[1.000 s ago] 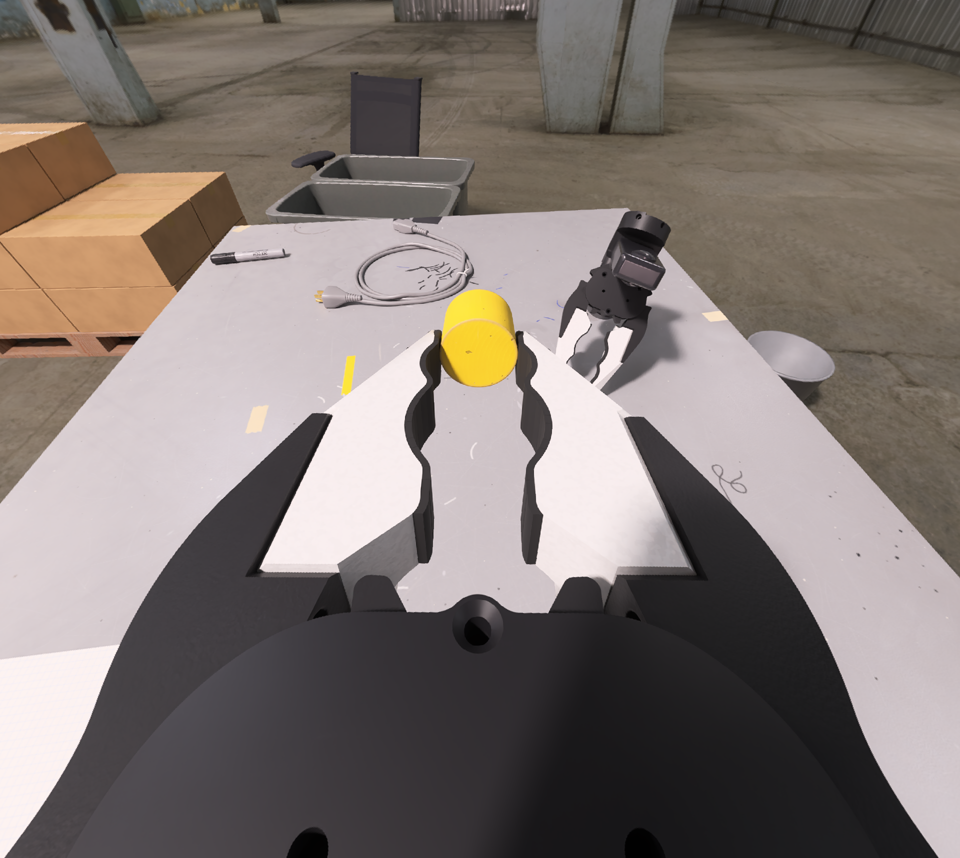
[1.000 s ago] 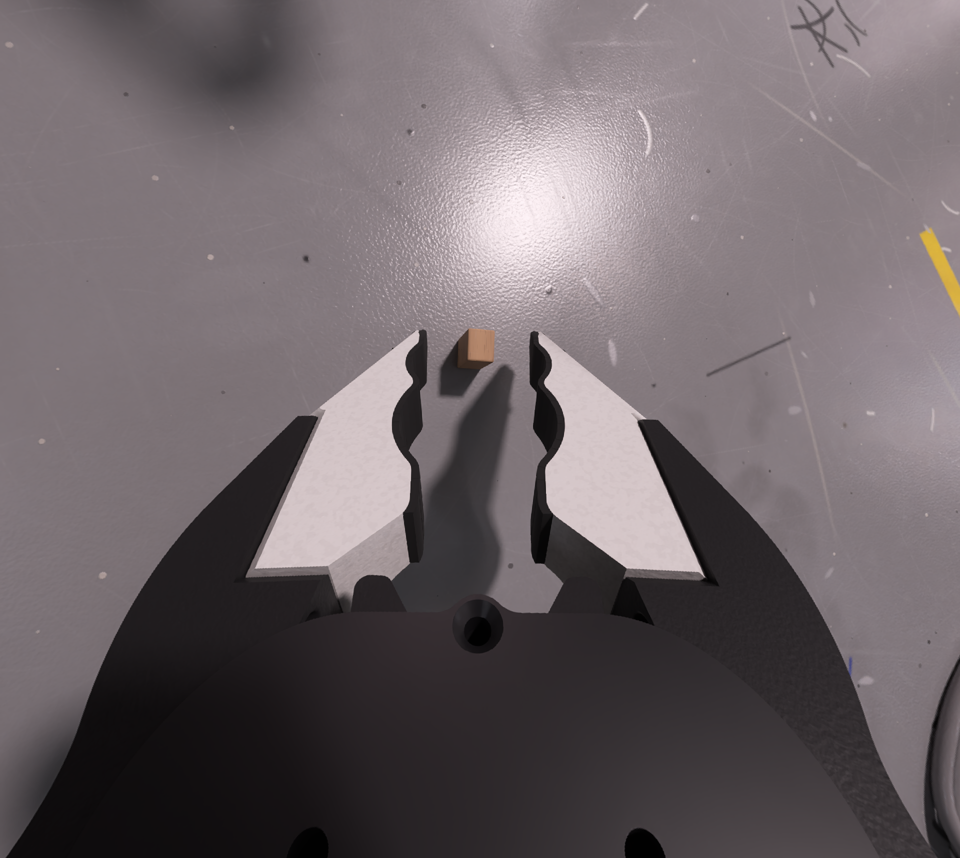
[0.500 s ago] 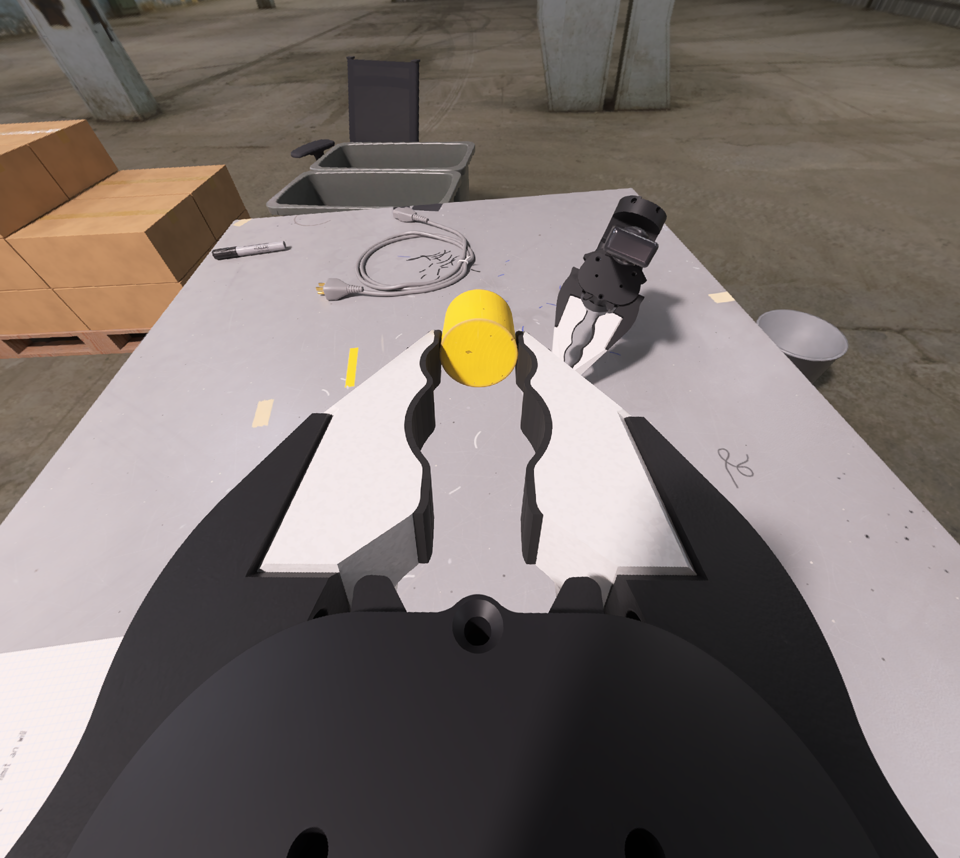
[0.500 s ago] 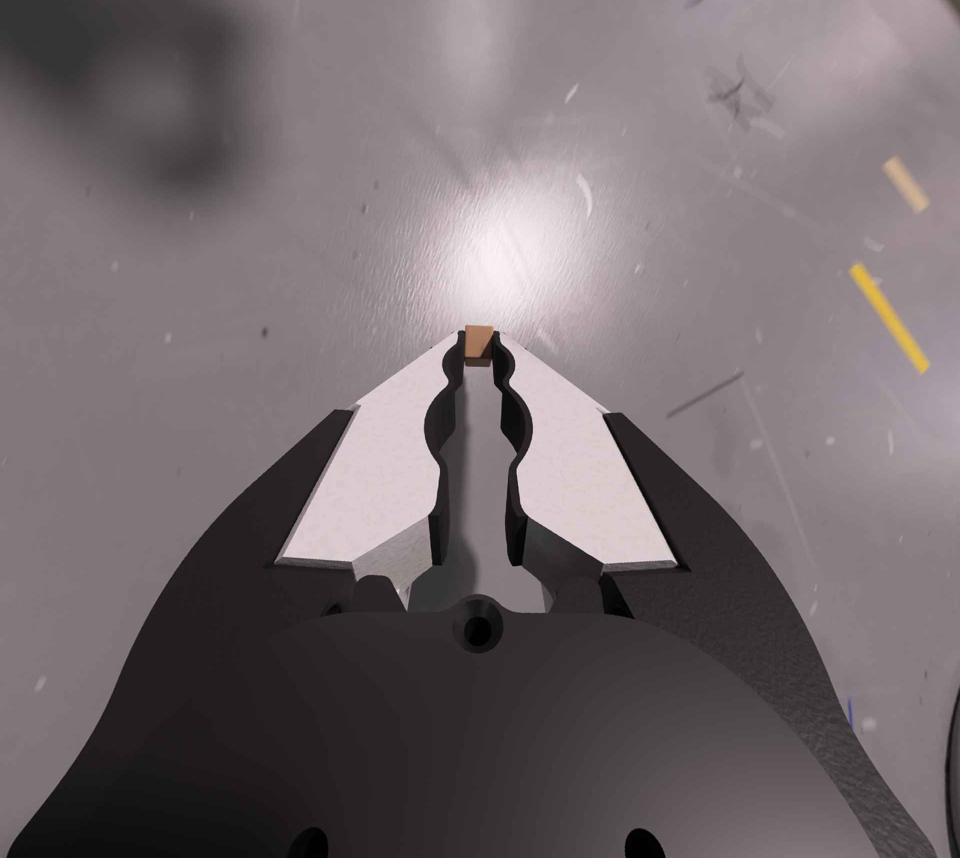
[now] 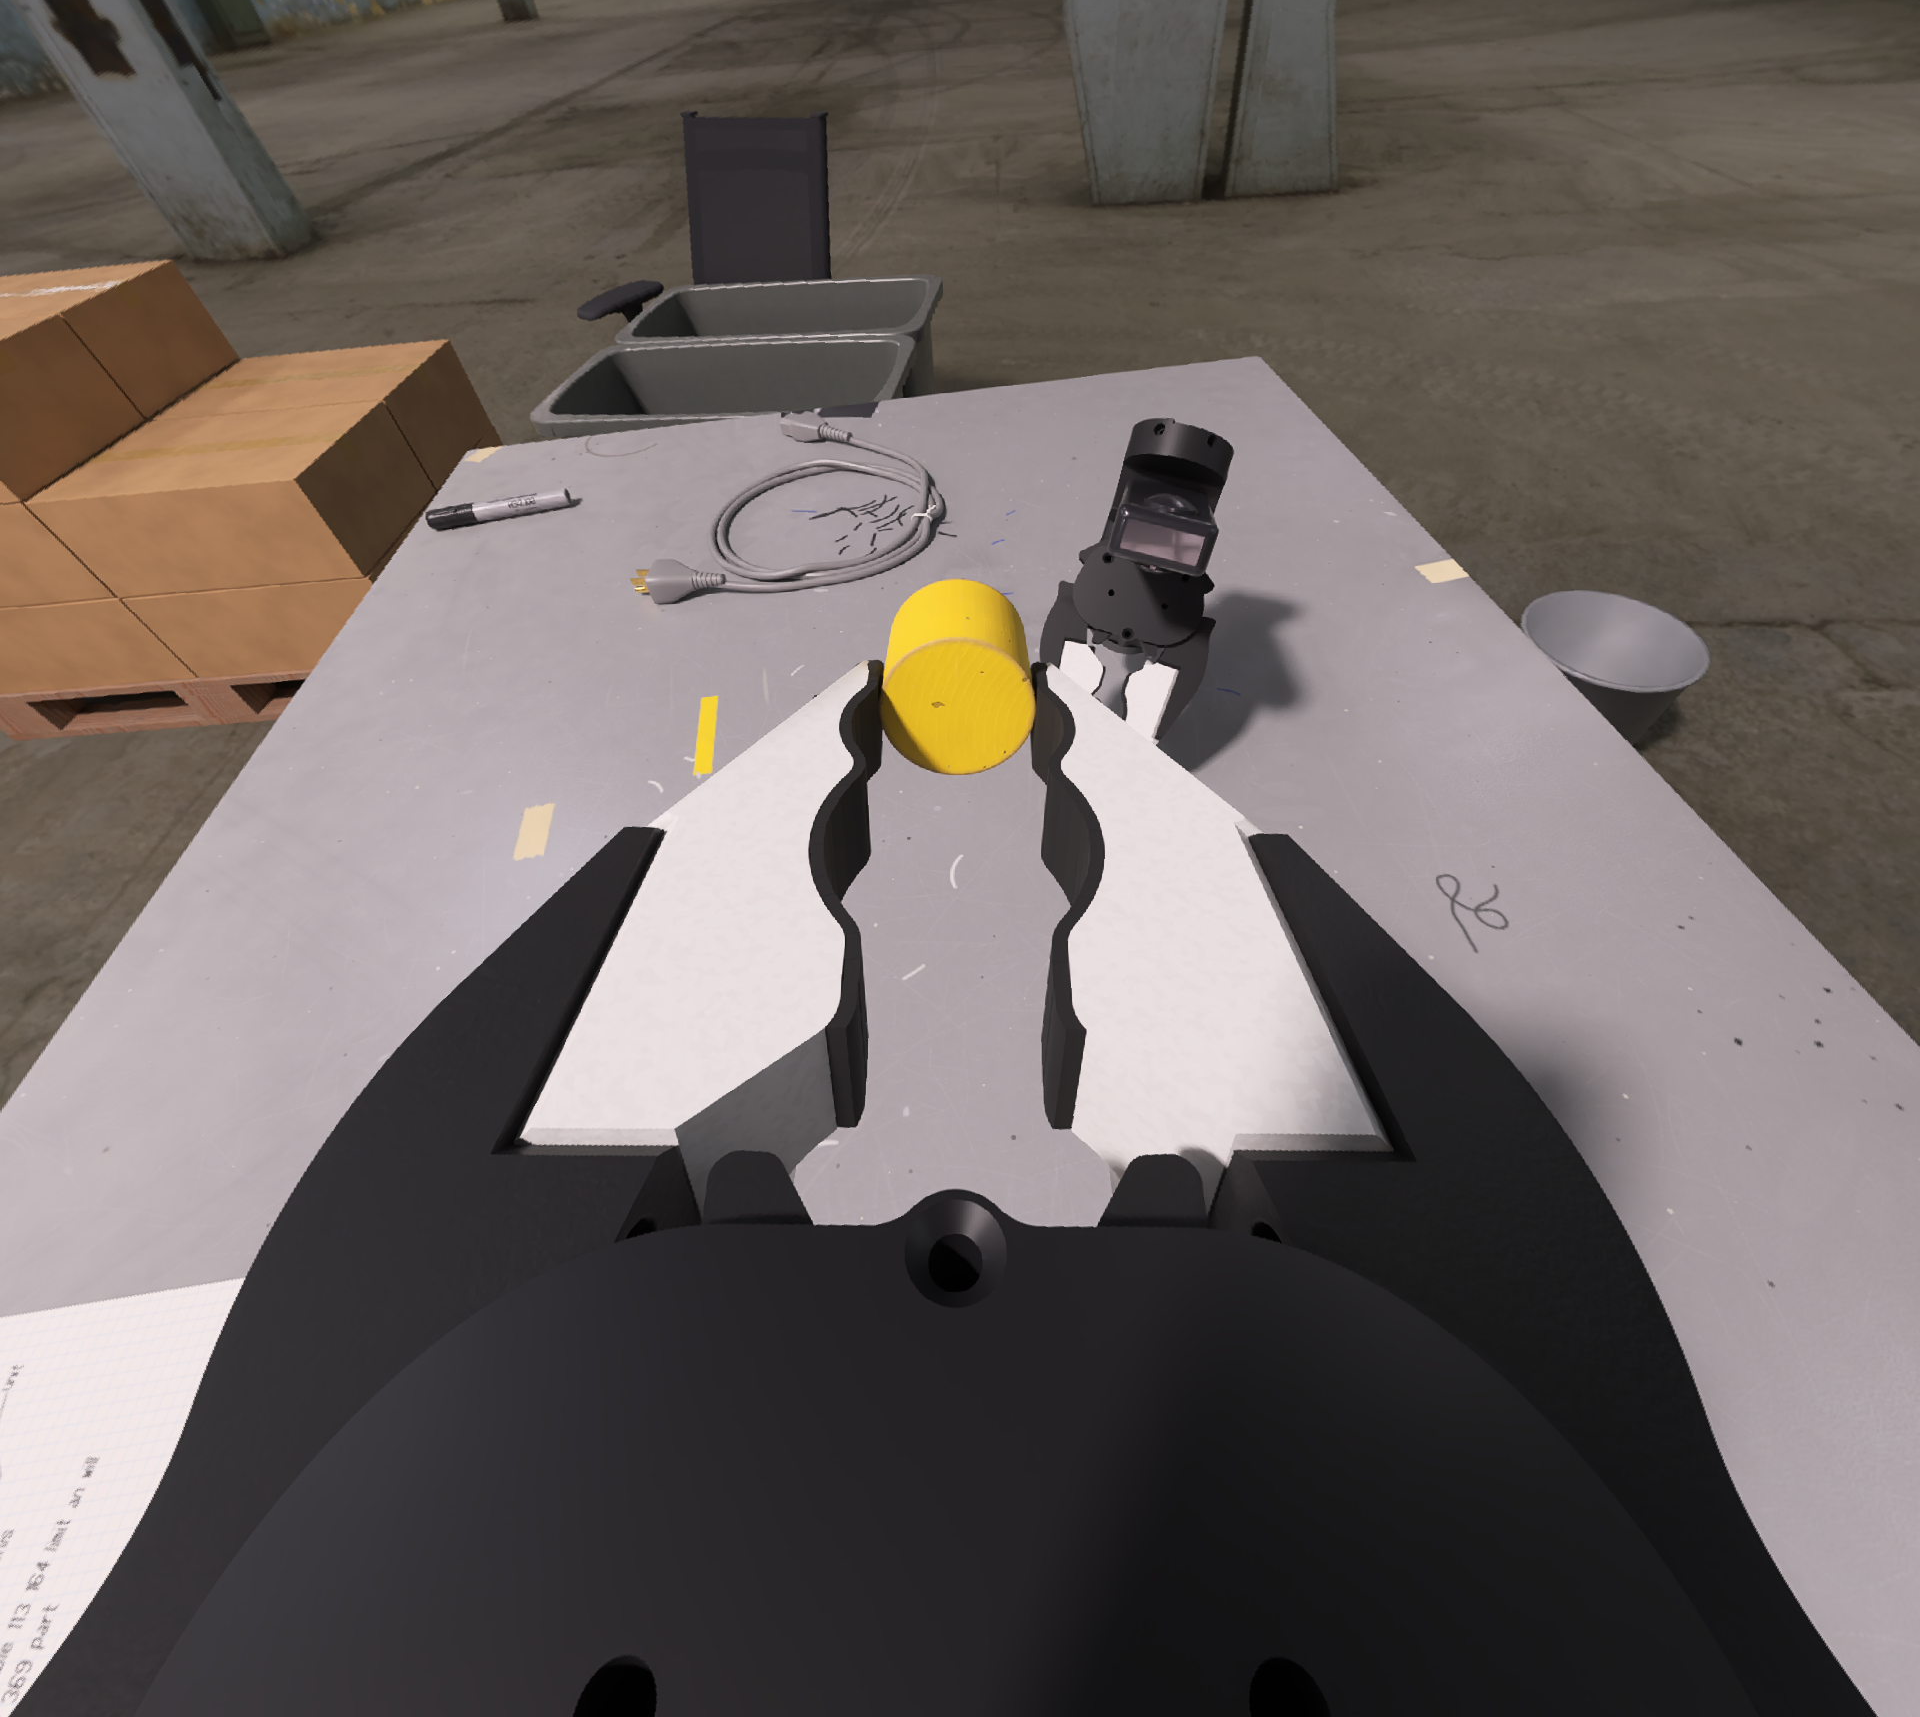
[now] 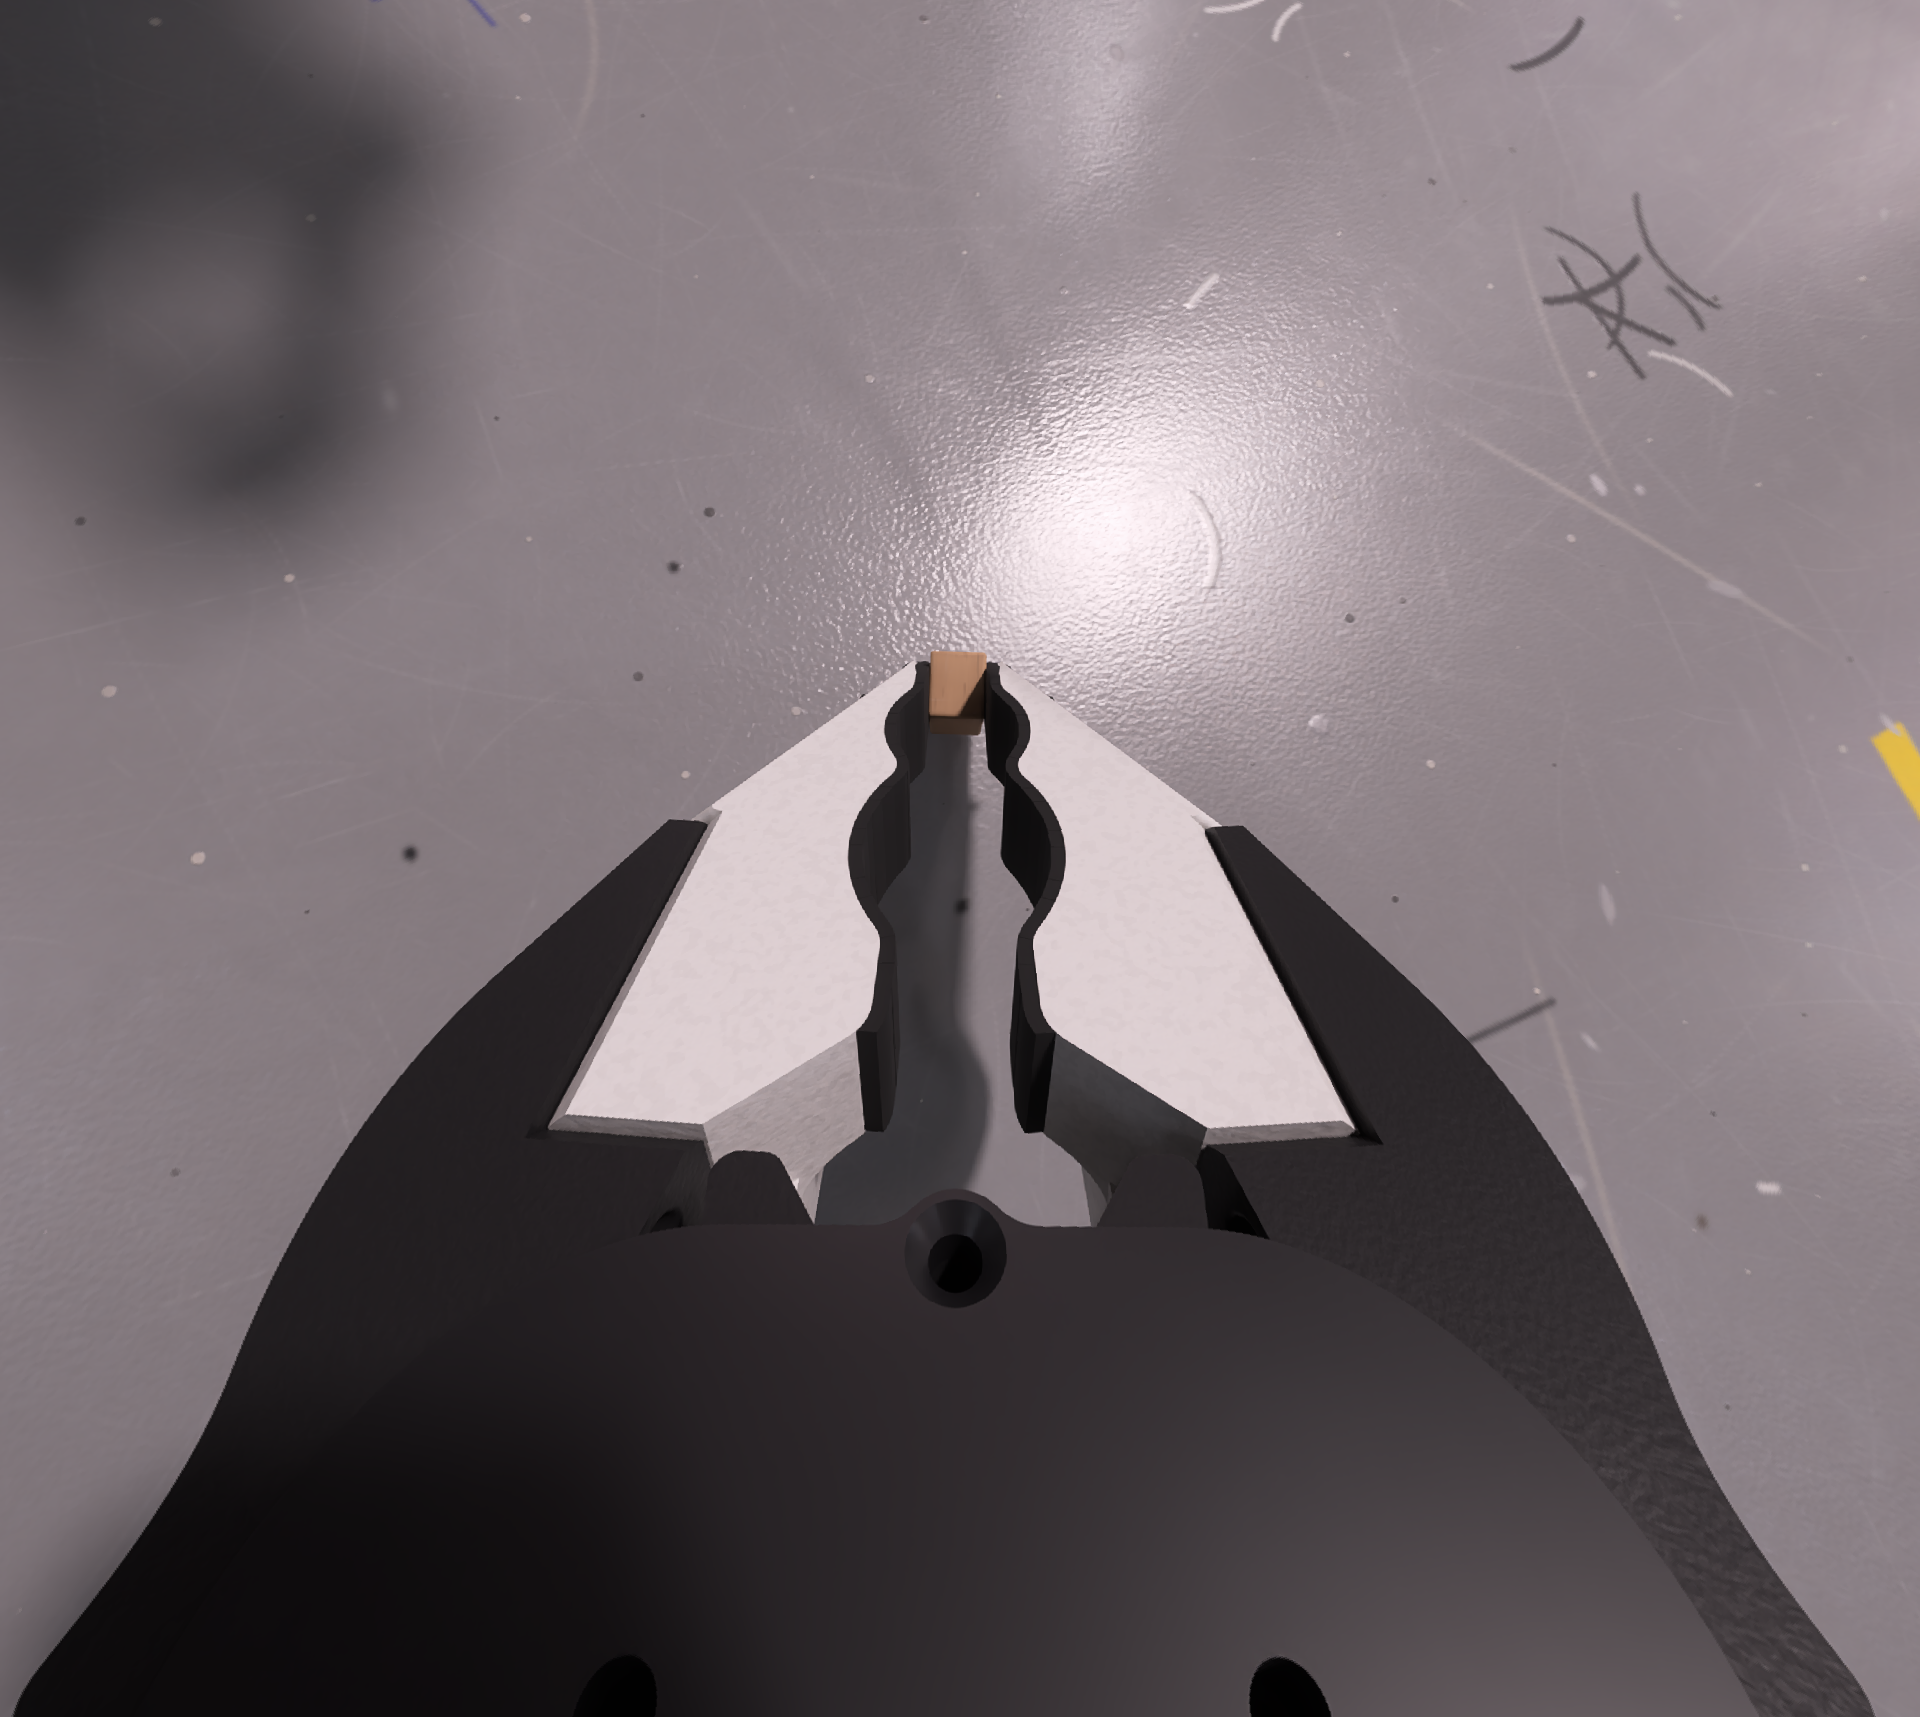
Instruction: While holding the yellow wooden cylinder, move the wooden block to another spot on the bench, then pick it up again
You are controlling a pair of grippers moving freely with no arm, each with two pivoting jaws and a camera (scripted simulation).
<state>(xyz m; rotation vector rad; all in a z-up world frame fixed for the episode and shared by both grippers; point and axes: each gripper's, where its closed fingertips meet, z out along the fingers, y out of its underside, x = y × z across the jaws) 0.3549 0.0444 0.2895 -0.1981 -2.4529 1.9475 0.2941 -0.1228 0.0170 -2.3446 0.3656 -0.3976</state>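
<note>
My left gripper (image 5: 954, 701) is shut on the yellow wooden cylinder (image 5: 956, 693) and holds it at the fingertips above the grey bench (image 5: 416, 732). My right gripper (image 6: 956, 693) is shut on the small tan wooden block (image 6: 956, 691), pinched between the fingertips above the bench top (image 6: 727, 317). The right gripper also shows in the left wrist view (image 5: 1127, 691), just right of the cylinder, pointing down at the bench. The block is hidden in that view.
A coiled grey cable (image 5: 821, 524) and a black marker (image 5: 499, 510) lie on the far part of the bench. Two grey bins (image 5: 748, 368) and a chair (image 5: 756, 197) stand behind it. Cardboard boxes (image 5: 208, 483) are to the left, a grey bowl (image 5: 1610, 659) to the right. A paper sheet (image 5: 83, 1418) lies near left.
My right gripper has closed on the wooden block and lifted it off the bench, moving left toward the cylinder. My left gripper kept hold of the cylinder.
</note>
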